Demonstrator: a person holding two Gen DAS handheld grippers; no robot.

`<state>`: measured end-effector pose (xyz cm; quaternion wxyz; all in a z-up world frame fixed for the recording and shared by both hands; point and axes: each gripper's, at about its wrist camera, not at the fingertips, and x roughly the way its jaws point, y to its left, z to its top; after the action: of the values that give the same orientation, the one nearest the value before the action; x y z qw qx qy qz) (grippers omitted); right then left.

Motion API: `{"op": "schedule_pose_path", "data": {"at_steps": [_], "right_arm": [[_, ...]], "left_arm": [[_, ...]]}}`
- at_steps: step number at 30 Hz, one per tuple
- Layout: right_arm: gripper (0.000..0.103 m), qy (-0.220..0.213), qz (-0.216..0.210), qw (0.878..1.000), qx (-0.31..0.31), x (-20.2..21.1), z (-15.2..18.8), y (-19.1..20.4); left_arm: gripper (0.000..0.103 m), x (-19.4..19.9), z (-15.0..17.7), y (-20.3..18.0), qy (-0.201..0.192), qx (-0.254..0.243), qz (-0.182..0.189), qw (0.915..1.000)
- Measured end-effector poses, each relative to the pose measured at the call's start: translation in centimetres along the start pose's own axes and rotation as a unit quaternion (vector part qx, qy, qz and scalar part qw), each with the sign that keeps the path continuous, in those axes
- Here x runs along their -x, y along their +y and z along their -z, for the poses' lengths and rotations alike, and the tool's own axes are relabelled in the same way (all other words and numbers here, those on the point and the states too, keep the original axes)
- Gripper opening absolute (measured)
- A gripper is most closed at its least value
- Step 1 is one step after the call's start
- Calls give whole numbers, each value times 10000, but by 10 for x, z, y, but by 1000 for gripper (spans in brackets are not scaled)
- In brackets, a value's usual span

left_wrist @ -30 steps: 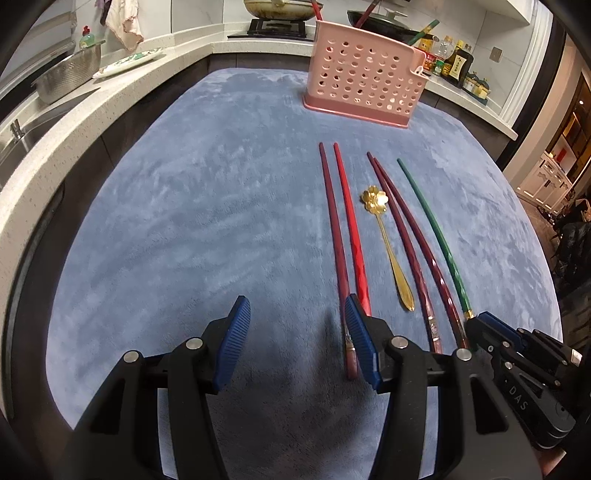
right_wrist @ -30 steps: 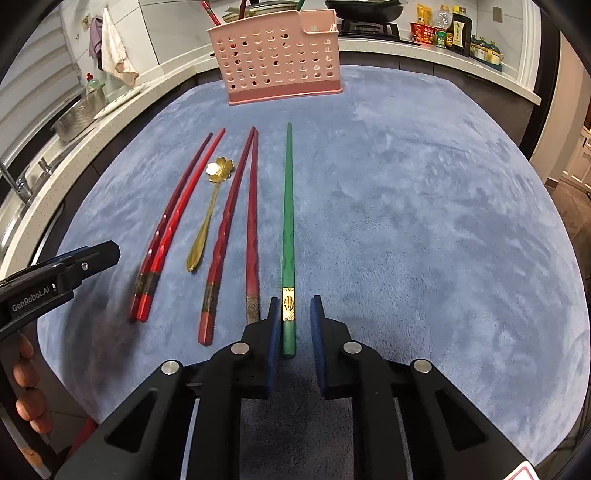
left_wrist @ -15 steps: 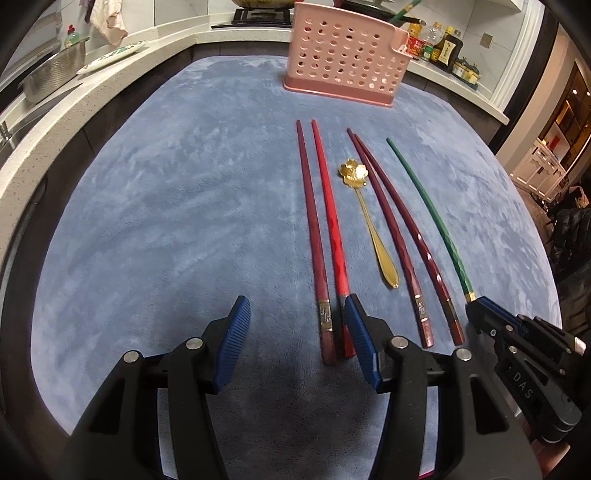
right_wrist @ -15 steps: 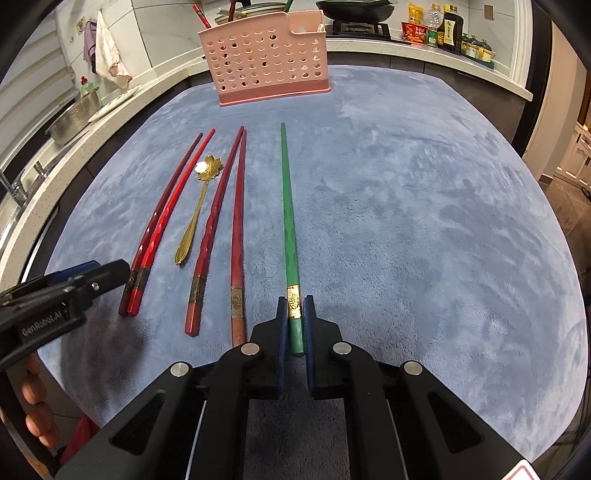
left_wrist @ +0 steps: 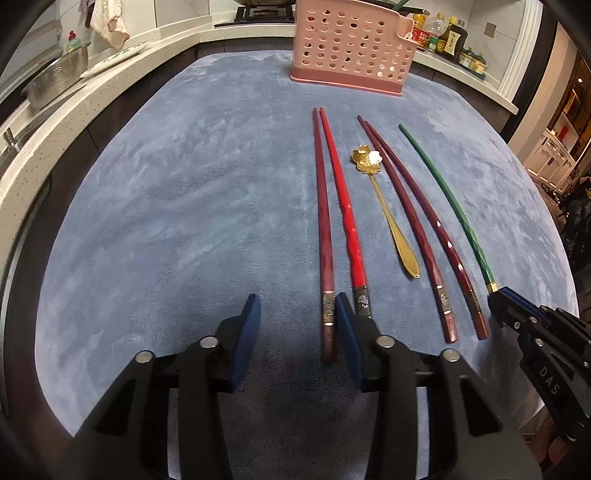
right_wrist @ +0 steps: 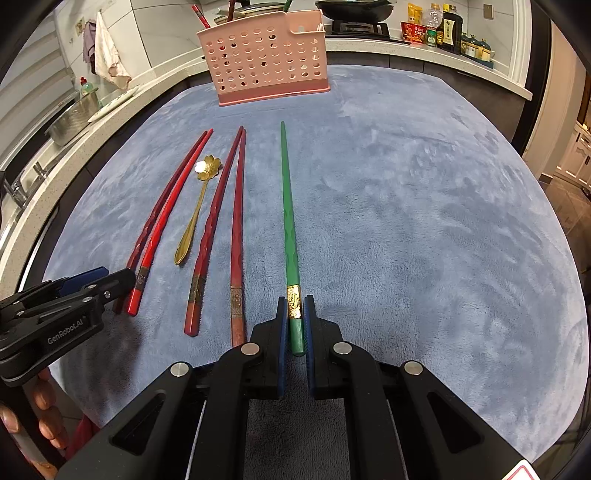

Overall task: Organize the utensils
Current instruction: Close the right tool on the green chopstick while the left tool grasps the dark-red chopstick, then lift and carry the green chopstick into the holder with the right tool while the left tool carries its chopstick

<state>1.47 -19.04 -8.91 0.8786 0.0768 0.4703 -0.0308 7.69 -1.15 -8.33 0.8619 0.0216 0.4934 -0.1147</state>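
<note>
On the blue cloth (left_wrist: 184, 192) lie a dark red chopstick (left_wrist: 323, 221), a bright red chopstick (left_wrist: 345, 210), a gold flower spoon (left_wrist: 388, 218) and two more dark red chopsticks (left_wrist: 417, 229). My left gripper (left_wrist: 295, 310) stands over the near ends of the first pair. Its jaws are closing, with the dark red chopstick's end just inside the right finger (left_wrist: 345, 325) and the bright red one behind that finger. My right gripper (right_wrist: 295, 306) is shut on the green chopstick (right_wrist: 288, 206), which lies flat. The pink perforated holder (right_wrist: 266, 59) stands at the far edge.
A white counter (left_wrist: 44, 122) curves along the left with a steel colander (left_wrist: 55, 81) and a plate. A stove with pans and sauce bottles (right_wrist: 439, 26) sit behind the holder. The holder has several utensils in it. A hand (right_wrist: 40, 406) shows at the lower left.
My left gripper's jaws have narrowed and it has slid so that the dark red chopstick's end lies between them. The right jaws have closed onto the green chopstick.
</note>
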Motion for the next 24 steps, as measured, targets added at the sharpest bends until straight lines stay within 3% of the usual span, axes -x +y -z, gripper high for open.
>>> {"op": "schedule_pose_path", "data": {"at_steps": [3,6,14,24], "right_arm": [[8,-1,9,10000,9,0,0,0],[8,7,-12,10000,9,0,0,0],[7,-102,-34,9999,-14,9,-3,-1],[7,-611,-153,9979,-129,48,-29,-3]], "left_arm": [[26,1,0,2,-33,-3,-24,10000],[10,2,0,5,-38,24,52,10000],[7,10,-6,11,-94,117,119,9998],[7,41,-27,15,-418,218,244,9986]]}}
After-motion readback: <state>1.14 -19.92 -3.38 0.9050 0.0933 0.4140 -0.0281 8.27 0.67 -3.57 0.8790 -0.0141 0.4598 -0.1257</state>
